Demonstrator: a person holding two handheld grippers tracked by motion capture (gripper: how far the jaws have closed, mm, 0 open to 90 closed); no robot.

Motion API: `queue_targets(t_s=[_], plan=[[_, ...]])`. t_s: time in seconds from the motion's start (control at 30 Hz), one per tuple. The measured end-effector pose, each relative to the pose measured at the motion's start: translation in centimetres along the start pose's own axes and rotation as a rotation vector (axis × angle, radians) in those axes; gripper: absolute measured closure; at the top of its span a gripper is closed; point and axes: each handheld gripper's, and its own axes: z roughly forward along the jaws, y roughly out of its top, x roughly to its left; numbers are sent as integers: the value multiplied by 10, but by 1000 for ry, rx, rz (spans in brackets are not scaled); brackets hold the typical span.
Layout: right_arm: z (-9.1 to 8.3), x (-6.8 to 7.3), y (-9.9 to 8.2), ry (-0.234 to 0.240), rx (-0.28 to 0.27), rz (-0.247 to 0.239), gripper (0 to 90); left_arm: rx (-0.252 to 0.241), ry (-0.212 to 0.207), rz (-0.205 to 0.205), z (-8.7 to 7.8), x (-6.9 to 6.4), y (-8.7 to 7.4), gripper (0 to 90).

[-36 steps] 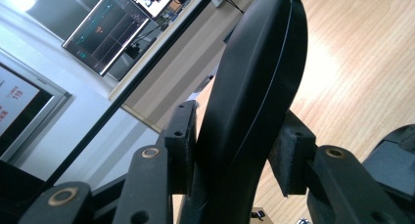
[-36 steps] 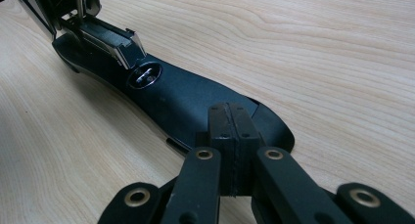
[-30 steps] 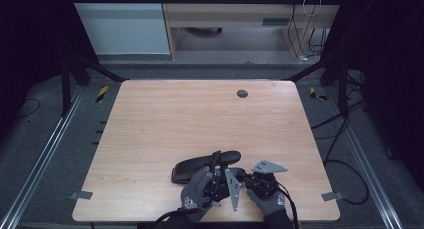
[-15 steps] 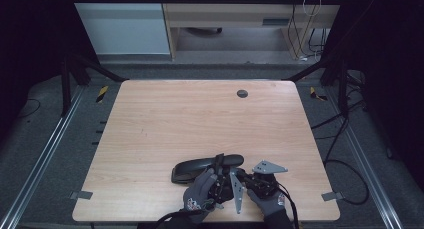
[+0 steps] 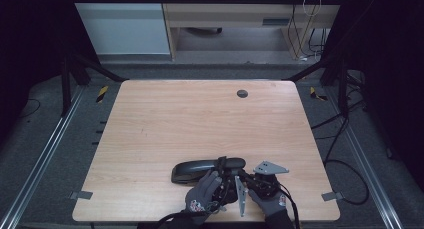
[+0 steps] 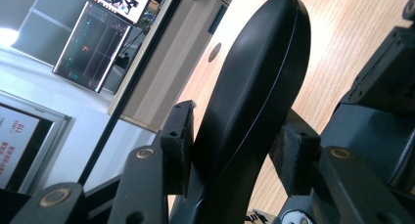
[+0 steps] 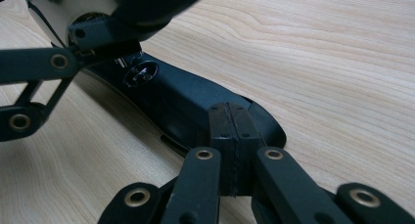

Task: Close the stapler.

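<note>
A long black object like a stapler (image 5: 192,170) lies near the front edge of the wooden table (image 5: 200,119), its length running left to right. My left gripper (image 5: 222,165) is shut on it, and the left gripper view has a pad pressed on each side of the black body (image 6: 259,72), gripper (image 6: 237,145). My right gripper (image 5: 243,178) sits just right of it. Its pads (image 7: 230,131) are shut together, nothing between them, at the object's tapered end (image 7: 181,97). Gloved hands hold both grippers.
A small dark round grommet (image 5: 242,93) sits in the table's far middle. Beyond the table are a wooden desk (image 5: 225,14) and hanging cables (image 5: 305,24). Cables (image 5: 340,134) trail on the floor at right. A lit monitor (image 6: 93,45) is in the left gripper view.
The left hand has edged slightly to the right with the black object still in its jaws. The right gripper has stayed where it was.
</note>
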Motion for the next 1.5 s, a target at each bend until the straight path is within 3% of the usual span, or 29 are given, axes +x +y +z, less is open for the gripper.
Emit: queue_targets(t_s=[0.2, 0.37, 0.63, 0.93, 1.2, 1.37, 1.5], plan=[[-1, -2, 0, -15, 3, -4, 900, 2, -5, 7, 0, -1, 0, 543], [-4, -6, 0, -28, -7, 0, 900, 4, -31, -11, 0, 2, 0, 522], [-14, -18, 0, -88, -42, 11, 851, 17, -48, 15, 1, -2, 4, 420], [-20, -30, -3, -157, -56, 24, 748, -17, -121, -33, -8, 4, 15, 351], [-20, -33, -3, -169, -55, 26, 716, -66, -224, -179, -15, 21, 21, 338], [-20, -35, -4, -175, -57, 25, 709, -106, -313, -300, -21, 36, 23, 331], [-20, -35, -4, -179, -61, 27, 708, -127, -360, -393, -23, 51, 21, 330]])
